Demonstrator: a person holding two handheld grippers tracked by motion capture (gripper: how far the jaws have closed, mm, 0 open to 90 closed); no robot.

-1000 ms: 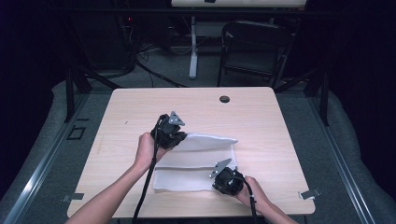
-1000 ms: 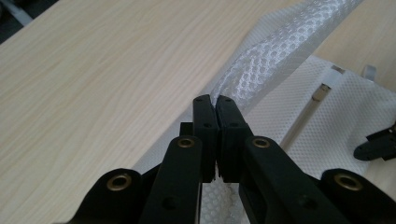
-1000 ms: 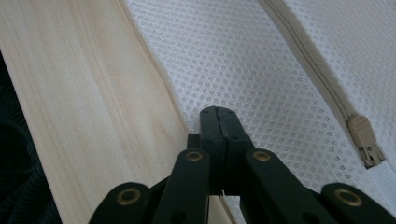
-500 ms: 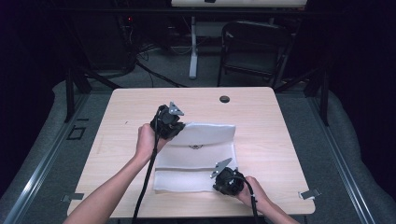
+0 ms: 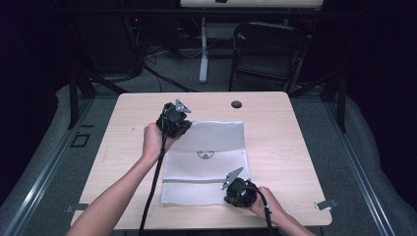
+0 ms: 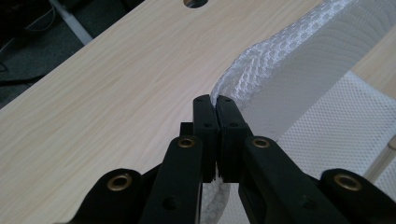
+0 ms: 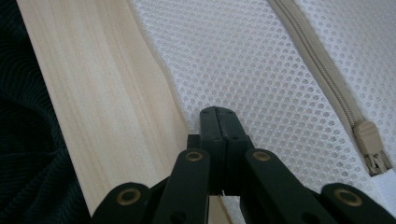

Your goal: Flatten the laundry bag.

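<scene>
A white mesh bag (image 5: 206,157) with a small drawn face lies spread out on the wooden table (image 5: 280,132). My left gripper (image 5: 183,127) is at the bag's far left corner, shut on the mesh edge (image 6: 261,60), which rises in a fold from the jaws (image 6: 215,100). My right gripper (image 5: 228,193) is at the near right corner and points left. Its jaws (image 7: 218,112) are shut on the mesh (image 7: 261,74) close to the bag's near edge. A beige zipper (image 7: 317,60) runs past, its pull (image 7: 371,144) lying to the right of the jaws.
A round black cable hole (image 5: 236,104) sits in the table's far side. Metal clips (image 5: 325,203) stick out at the near corners. A folding chair (image 5: 265,49) and cables stand on the floor beyond. The near table edge (image 7: 42,116) runs just beside my right gripper.
My left gripper has carried the bag's corner away from the person and a little up, so the folded-over half now lies unfolded and the drawn face shows. The right gripper has kept still.
</scene>
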